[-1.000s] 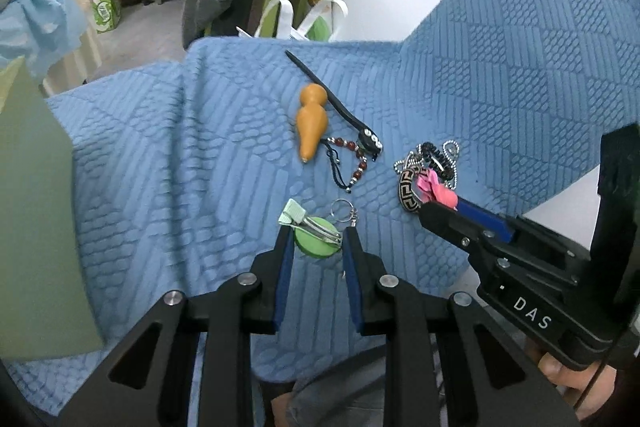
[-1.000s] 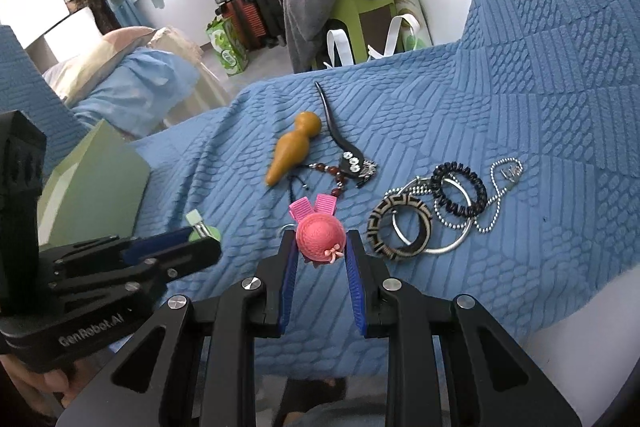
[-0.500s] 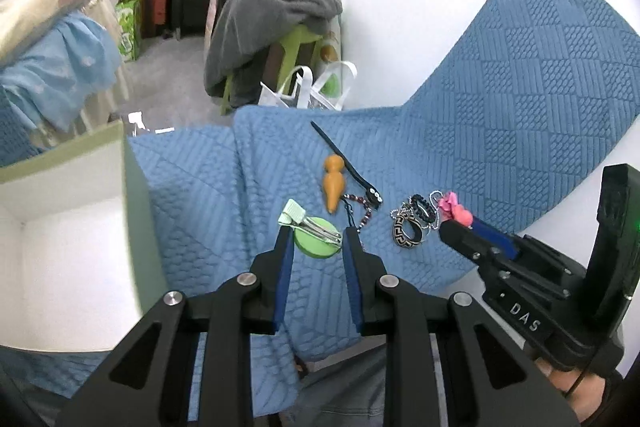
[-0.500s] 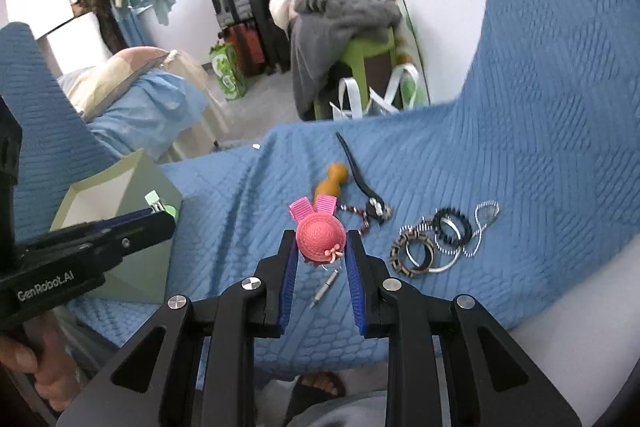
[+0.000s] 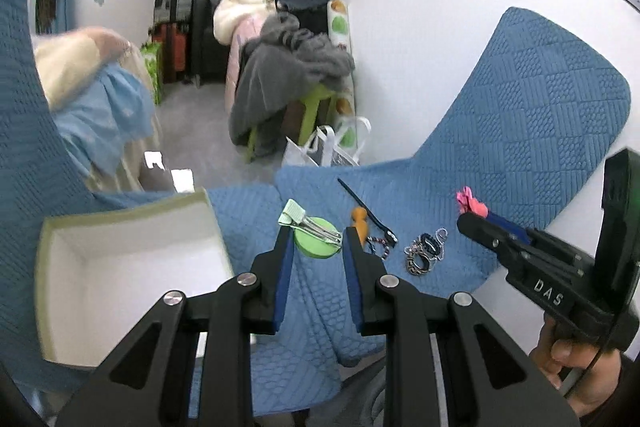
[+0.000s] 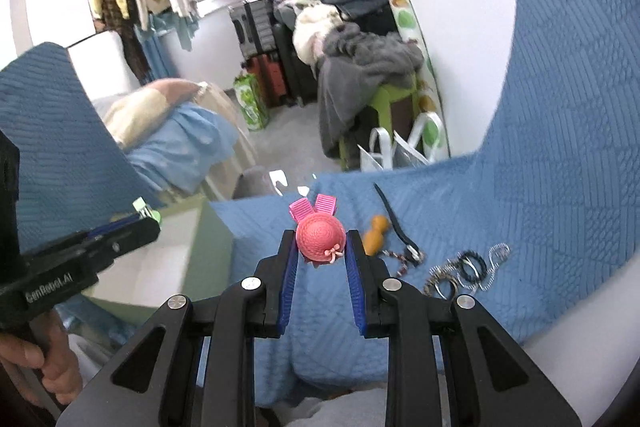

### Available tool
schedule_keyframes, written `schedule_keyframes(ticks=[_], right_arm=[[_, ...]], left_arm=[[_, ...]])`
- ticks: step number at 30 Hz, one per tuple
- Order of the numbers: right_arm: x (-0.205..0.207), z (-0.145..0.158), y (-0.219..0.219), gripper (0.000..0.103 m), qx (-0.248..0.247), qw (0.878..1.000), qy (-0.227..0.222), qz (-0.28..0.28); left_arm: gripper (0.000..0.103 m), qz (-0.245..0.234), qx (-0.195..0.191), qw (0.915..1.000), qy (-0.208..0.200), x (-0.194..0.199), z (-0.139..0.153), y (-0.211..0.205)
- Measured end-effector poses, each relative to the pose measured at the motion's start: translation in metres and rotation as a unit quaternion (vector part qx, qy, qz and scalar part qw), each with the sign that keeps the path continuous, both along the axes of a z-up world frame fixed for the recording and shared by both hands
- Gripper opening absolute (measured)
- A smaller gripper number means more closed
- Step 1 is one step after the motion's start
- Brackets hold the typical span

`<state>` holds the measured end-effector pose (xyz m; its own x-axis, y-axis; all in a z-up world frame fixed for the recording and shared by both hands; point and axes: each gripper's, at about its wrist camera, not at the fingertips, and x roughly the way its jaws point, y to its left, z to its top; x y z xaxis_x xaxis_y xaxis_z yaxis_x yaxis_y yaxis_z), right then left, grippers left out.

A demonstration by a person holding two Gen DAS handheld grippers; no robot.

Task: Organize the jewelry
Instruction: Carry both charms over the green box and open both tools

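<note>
Left gripper was clamped on a green hair clip, held in the air right of the open box. Right gripper was clenched on a pink hat clip, also in the air, above the blue quilted cover. Both clips looked light and stiff, hard plastic on thin metal, likely slippery at the rim. Gripping across the round disc seemed safest; the ribbon loops would flex. The green clip's metal bar ran left to right across the jaws, its ribbon end at upper left. The pink one's long axis pointed away from the camera, bows at the far end. Farther off on the cover lay a wooden gourd pendant, a beaded bracelet and a pile of bangles and chain, all loose.
</note>
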<state>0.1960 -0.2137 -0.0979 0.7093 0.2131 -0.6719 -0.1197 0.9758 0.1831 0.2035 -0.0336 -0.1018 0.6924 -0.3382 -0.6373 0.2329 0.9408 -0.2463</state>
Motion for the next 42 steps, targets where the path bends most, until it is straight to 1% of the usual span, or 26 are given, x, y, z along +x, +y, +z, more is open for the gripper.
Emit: schedule_keyframes(ticks=[3, 6, 9, 12, 15, 19, 23, 25, 31, 36, 42], right_arm=[[-0.001, 0.016, 0.015, 0.022, 0.005, 1.000, -0.018, 0.008], [0.001, 0.027, 0.030, 0.022, 0.009, 0.999, -0.030, 0.021], [0.005, 0.033, 0.045, 0.022, 0.013, 0.999, -0.035, 0.034], [0.007, 0.037, 0.063, 0.022, 0.020, 0.998, -0.038, 0.054], [0.010, 0.034, 0.084, 0.022, 0.018, 0.997, -0.030, 0.075], [0.014, 0.022, 0.114, 0.022, 0.009, 0.995, -0.015, 0.101], [0.016, 0.007, 0.136, 0.022, 0.006, 0.993, 0.004, 0.121], [0.019, -0.003, 0.147, 0.022, -0.001, 0.991, 0.017, 0.130], [0.025, -0.035, 0.172, 0.022, -0.005, 0.987, 0.056, 0.149], [0.032, -0.060, 0.191, 0.022, -0.016, 0.982, 0.085, 0.167], [0.039, -0.084, 0.205, 0.022, -0.039, 0.974, 0.118, 0.189]], left_arm=[[0.026, 0.005, 0.002, 0.9998, -0.021, -0.008, 0.014, 0.010], [0.026, 0.017, 0.008, 0.9993, -0.032, -0.013, 0.023, 0.023], [0.026, 0.031, 0.007, 0.9988, -0.038, -0.015, 0.025, 0.037], [0.026, 0.037, 0.022, 0.9983, -0.038, -0.017, 0.023, 0.048], [0.026, 0.054, 0.028, 0.9976, -0.034, -0.018, 0.020, 0.063], [0.026, 0.079, 0.020, 0.9964, -0.023, -0.017, 0.011, 0.088], [0.026, 0.103, 0.026, 0.9943, -0.004, -0.012, -0.003, 0.110], [0.026, 0.111, 0.022, 0.9936, 0.010, -0.010, -0.013, 0.121], [0.026, 0.126, 0.018, 0.9906, 0.049, -0.003, -0.044, 0.144], [0.026, 0.127, 0.016, 0.9884, 0.081, 0.003, -0.067, 0.155], [0.026, 0.143, 0.007, 0.9836, 0.110, 0.009, -0.085, 0.168]])
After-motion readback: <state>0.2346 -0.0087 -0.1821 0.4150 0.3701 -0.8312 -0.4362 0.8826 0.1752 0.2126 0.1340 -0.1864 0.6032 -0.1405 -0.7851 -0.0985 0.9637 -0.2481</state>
